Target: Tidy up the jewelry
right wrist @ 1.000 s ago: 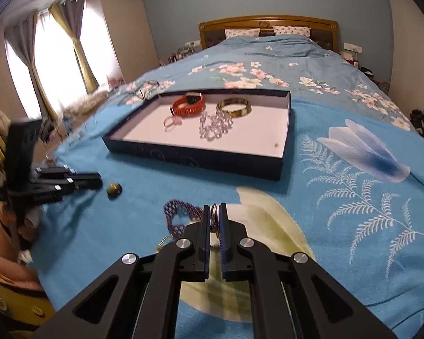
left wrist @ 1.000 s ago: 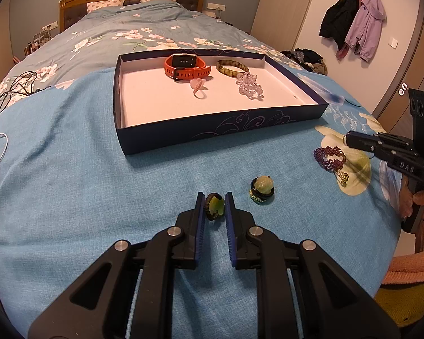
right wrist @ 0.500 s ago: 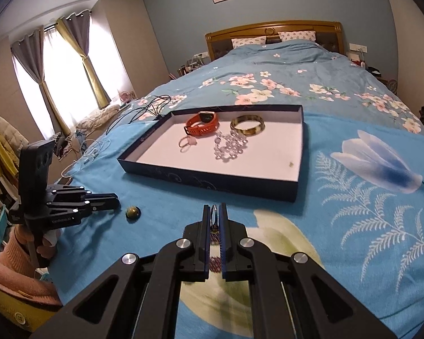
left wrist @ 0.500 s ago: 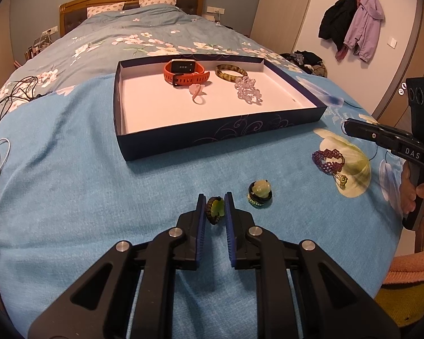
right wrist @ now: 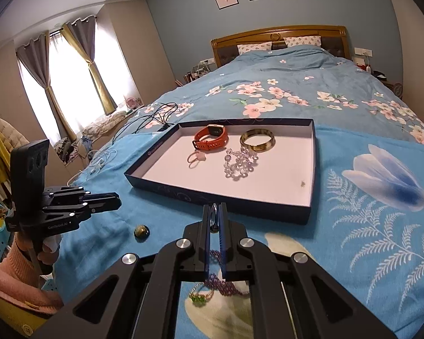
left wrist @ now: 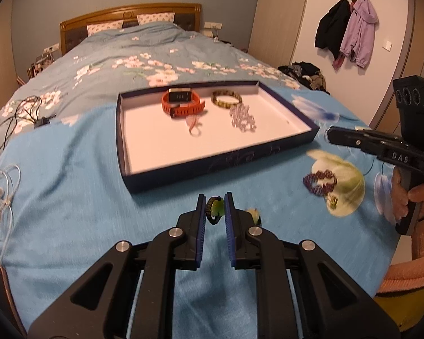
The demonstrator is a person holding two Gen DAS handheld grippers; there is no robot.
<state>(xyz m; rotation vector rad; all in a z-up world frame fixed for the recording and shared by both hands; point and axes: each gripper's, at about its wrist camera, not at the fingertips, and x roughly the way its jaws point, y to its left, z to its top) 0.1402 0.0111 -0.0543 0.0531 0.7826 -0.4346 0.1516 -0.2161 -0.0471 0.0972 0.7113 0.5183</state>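
Much of what you hold is hard to read. In your right gripper only a thin ring edge shows between the pads, so you cannot tell its stone or colour. Below that gripper's body the purple bead bracelet is partly covered, and a small green-stoned ring beside it is blurred. From the left wrist view, the round green ornament on the blue bedspread is half hidden behind your left gripper's right finger and smeared by motion.

Your left gripper has its jaws drawn close, clamped on a dark ring with a green stone, lifted clear of the bedspread. Your right gripper's jaws are almost together, pinching the thin ring, which stands on edge between them.

The dark blue tray lies ahead of both grippers on the bed. In it sit 4 pieces: an orange watch, a gold bangle, a clear bead bracelet and a pink ring. A tiny speck in the tray's right part is too small to name.
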